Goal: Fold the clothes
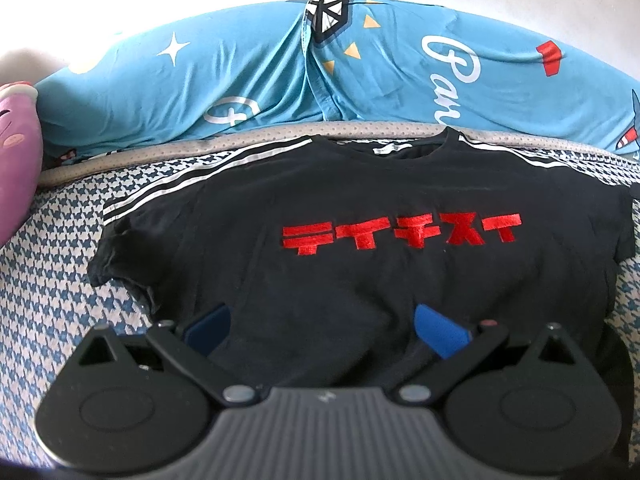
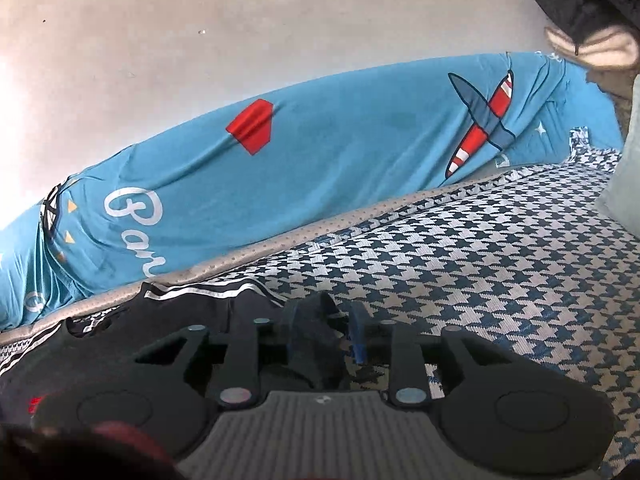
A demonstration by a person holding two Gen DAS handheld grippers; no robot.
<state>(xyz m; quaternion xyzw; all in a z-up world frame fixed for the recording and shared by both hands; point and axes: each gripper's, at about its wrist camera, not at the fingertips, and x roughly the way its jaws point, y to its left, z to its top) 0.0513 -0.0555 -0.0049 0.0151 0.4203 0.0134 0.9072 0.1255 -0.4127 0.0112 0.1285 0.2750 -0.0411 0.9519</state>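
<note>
Nearest the left wrist camera, at the bottom of the frame, the left gripper [image 1: 322,326] hovers with its two blue-padded fingers [image 1: 439,330] spread wide apart, holding nothing, over the lower middle of one black T-shirt [image 1: 360,280]. That shirt lies flat, front up, across the centre of the frame, on a bed cover [image 1: 52,280] with a blue-and-white houndstooth pattern. One row of red embroidered characters [image 1: 402,234] crosses its chest. White stripes [image 1: 192,180] run along both shoulders. Its collar points to the top of the frame. One sleeve spreads to the left; the sleeve on the right is harder to make out.

In the right wrist view, the right gripper [image 2: 320,332] sits low in the frame, its two fingers drawn close together and clamped on a bunched bit of the black shirt's sleeve edge, with one blue pad [image 2: 357,334] showing. Gripper housing hides most of the shirt here; only the striped shoulder shows at lower left.

Farther back, one grey mattress edge [image 1: 160,148] curves across both views. Behind it lies one blue quilt [image 1: 240,80] printed with stars, airplanes and white script. One purple plush toy [image 1: 18,160] rests at the left edge of the left view. One pale pillow [image 2: 626,184] stands at the right edge of the right view. A white wall [image 2: 240,20] fills the top.
</note>
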